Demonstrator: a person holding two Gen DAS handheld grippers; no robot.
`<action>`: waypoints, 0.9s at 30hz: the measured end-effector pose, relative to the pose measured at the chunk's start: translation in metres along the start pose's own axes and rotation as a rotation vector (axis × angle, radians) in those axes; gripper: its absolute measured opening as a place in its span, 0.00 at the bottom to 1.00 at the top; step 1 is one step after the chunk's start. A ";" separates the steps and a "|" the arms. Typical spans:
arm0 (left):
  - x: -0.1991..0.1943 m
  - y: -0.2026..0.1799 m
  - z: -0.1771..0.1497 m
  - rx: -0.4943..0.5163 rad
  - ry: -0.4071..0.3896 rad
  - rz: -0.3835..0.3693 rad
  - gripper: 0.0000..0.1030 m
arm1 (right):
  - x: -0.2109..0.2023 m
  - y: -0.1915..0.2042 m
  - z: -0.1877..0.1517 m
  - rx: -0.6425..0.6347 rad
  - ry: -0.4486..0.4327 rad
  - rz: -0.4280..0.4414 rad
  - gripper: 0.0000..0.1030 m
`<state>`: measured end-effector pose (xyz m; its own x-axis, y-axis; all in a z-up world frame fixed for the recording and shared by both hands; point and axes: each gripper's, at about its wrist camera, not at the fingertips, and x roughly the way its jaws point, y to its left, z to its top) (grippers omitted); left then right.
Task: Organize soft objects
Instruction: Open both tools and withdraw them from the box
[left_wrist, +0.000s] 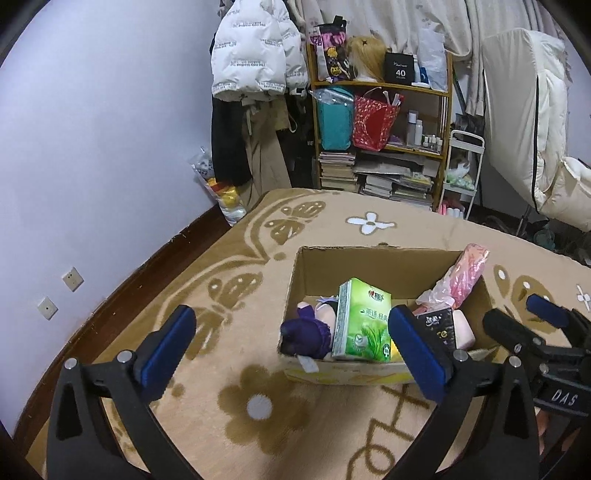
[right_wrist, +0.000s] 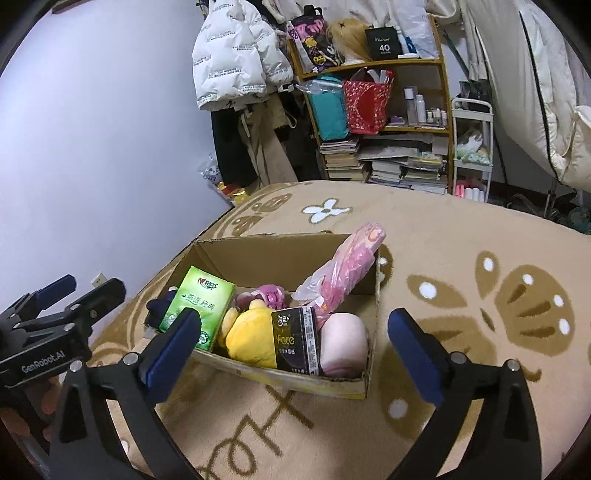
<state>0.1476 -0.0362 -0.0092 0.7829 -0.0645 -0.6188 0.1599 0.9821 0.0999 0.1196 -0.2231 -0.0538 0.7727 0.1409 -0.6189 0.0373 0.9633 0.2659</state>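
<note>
A wide bed (right_wrist: 461, 236) under a tan blanket (left_wrist: 229, 295) with brown butterflies and flowers fills the lower room; its left edge runs close along a pale wall (left_wrist: 92, 129), its far edge faces a crowded wooden shelf (left_wrist: 380, 92) and hanging coats (left_wrist: 255, 55). Open blanket lies all around the cardboard box (right_wrist: 280, 251), with most free room to its right in the right wrist view.

The box sits on the blanket, top open, and holds the soft things: a pink wrapped bundle (right_wrist: 347, 266) leaning over the far right corner, a yellow plush (right_wrist: 251, 339), a pink roll (right_wrist: 343, 339), a green tissue pack (right_wrist: 201, 306) standing at the left, a black tissue pack (right_wrist: 295, 339) and a purple plush (left_wrist: 306, 332).

The left gripper (left_wrist: 291, 347) hovers before the box, fingers (left_wrist: 170, 343) spread wide, nothing between them. The right gripper (right_wrist: 295, 350) likewise stands released and empty, near the box's front edge.
</note>
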 end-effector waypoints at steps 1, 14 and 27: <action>-0.004 0.001 0.000 0.004 -0.003 0.003 1.00 | -0.006 0.001 0.000 0.001 -0.009 -0.007 1.00; -0.070 0.026 -0.003 -0.014 -0.077 0.028 1.00 | -0.071 0.014 0.004 -0.022 -0.110 -0.021 1.00; -0.110 0.035 -0.022 -0.020 -0.127 0.032 1.00 | -0.123 0.022 -0.006 -0.031 -0.227 -0.008 1.00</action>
<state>0.0538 0.0090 0.0453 0.8574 -0.0541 -0.5119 0.1228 0.9872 0.1014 0.0211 -0.2179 0.0236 0.8956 0.0814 -0.4374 0.0272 0.9713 0.2364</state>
